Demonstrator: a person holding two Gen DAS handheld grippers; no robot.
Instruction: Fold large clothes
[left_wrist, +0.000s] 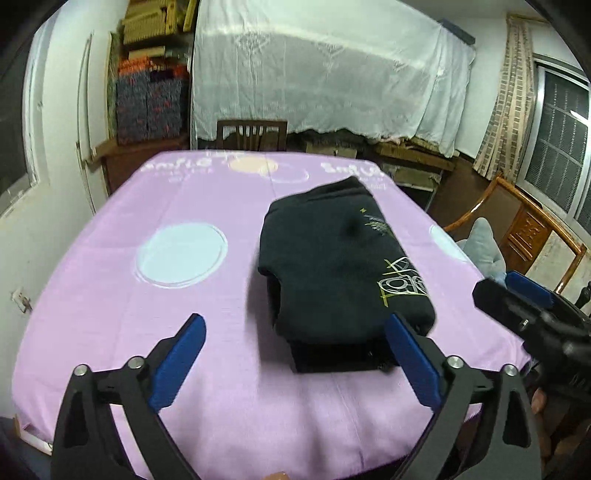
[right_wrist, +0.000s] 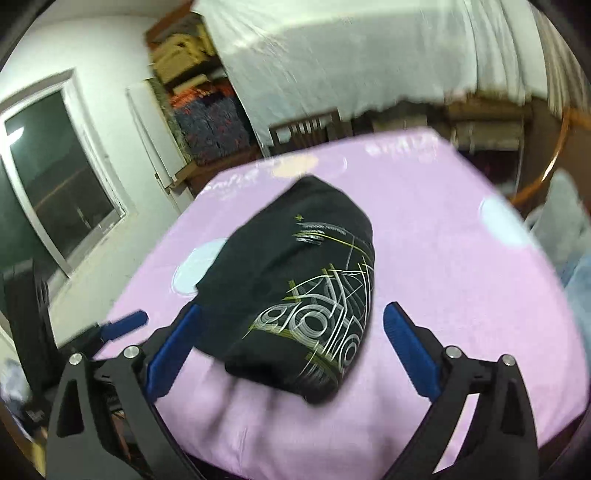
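Note:
A black garment (left_wrist: 332, 266) with a white and yellow line print lies folded into a compact bundle on the table with a pink cloth (left_wrist: 147, 295). It also shows in the right wrist view (right_wrist: 295, 295), on the pink cloth (right_wrist: 461, 295). My left gripper (left_wrist: 295, 328) is open and empty, just in front of the bundle's near edge. My right gripper (right_wrist: 291, 321) is open and empty, with the bundle's near end between its blue fingers (right_wrist: 410, 350). The right gripper shows in the left wrist view (left_wrist: 532, 299) at the right edge; the left gripper's blue finger shows at the left of the right wrist view (right_wrist: 125, 323).
A wooden chair (left_wrist: 251, 134) stands behind the table's far edge. A white lace sheet (left_wrist: 325, 74) covers furniture at the back. Stacked boxes (left_wrist: 147, 103) fill the back left. A wooden armchair (left_wrist: 524, 229) with a grey plush toy (left_wrist: 480, 247) is on the right.

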